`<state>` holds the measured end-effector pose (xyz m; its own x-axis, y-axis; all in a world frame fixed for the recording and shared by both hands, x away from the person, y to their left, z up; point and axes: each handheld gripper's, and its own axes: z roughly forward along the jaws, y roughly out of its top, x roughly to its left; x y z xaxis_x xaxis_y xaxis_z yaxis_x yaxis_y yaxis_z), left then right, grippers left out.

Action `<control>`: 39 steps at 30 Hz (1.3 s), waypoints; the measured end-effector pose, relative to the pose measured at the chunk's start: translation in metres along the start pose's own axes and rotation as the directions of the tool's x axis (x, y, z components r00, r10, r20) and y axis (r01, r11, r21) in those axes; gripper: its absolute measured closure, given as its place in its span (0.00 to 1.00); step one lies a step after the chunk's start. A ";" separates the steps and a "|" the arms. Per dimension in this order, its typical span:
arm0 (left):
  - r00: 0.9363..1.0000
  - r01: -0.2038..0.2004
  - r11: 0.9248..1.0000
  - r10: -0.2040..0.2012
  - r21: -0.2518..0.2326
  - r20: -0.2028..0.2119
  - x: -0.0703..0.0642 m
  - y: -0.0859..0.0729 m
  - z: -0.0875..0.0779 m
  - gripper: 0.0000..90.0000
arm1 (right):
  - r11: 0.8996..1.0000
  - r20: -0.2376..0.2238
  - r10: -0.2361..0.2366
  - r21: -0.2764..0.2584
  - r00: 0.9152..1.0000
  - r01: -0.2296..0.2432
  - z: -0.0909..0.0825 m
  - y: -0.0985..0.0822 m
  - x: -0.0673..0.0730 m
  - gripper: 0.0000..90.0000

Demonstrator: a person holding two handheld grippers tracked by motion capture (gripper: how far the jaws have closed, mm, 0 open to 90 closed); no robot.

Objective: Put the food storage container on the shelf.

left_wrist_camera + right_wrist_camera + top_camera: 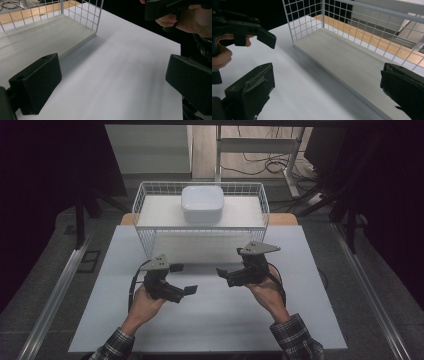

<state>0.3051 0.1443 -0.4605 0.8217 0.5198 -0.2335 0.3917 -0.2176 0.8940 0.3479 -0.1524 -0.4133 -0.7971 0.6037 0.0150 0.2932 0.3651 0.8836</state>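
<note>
Fingers of the left gripper and right gripper stand wide apart, empty, over the table. Beyond them the white bowl sits upturned atop the wire basket: probably rigid, slick, breakable; grip opposite rims.

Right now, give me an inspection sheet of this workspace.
Surface: white table, bare where the grippers hover.
Job's things: white wire basket at the far edge of the table, near side open; white square bowl on top of it; pale shelf board inside, nothing on it.
Clutter: nothing seen.
Grippers: left gripper and right gripper both open and holding nothing, held above the table in front of the basket, jaws pointing at each other.
Cables: a black cable loops from the left gripper; more cables lie on the floor behind.
Surroundings: dark room, metal rail along the floor, white frame behind the table.
</note>
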 end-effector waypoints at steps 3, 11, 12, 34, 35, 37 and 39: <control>1.000 -0.010 1.000 0.011 0.008 -0.013 -0.004 -0.005 -0.002 0.02 | 1.000 0.000 0.002 0.001 1.000 -0.002 -0.006 -0.006 0.002 0.00; 0.999 -0.004 0.999 0.005 0.035 -0.032 -0.013 -0.017 -0.003 0.04 | 0.999 0.000 -0.007 0.031 1.000 0.007 -0.009 -0.019 0.007 0.00; 0.999 -0.008 0.999 0.009 0.037 -0.033 -0.014 -0.019 -0.003 0.04 | 0.999 0.002 -0.011 0.038 1.000 0.011 -0.009 -0.022 0.008 0.00; 0.998 -0.002 0.999 0.004 0.037 -0.067 -0.017 -0.042 -0.017 0.08 | 0.994 0.012 -0.052 0.100 0.999 0.050 -0.020 -0.058 0.021 0.00; 0.998 0.003 0.999 -0.001 0.033 -0.068 -0.016 -0.043 -0.019 0.08 | 0.994 0.015 -0.051 0.102 0.999 0.050 -0.021 -0.060 0.020 0.00; 0.997 0.007 1.000 -0.005 0.027 -0.081 -0.015 -0.047 -0.024 0.08 | 0.994 0.018 -0.043 0.104 0.999 0.041 -0.023 -0.064 0.019 0.00; 0.996 0.012 1.000 -0.010 0.029 -0.087 -0.014 -0.050 -0.027 0.08 | 0.994 0.022 -0.040 0.106 0.999 0.037 -0.026 -0.068 0.018 0.00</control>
<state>0.2627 0.1698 -0.4914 0.7787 0.5919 -0.2082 0.4136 -0.2347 0.8797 0.3002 -0.1849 -0.4612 -0.7960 0.6045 -0.0304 0.3176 0.4599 0.8292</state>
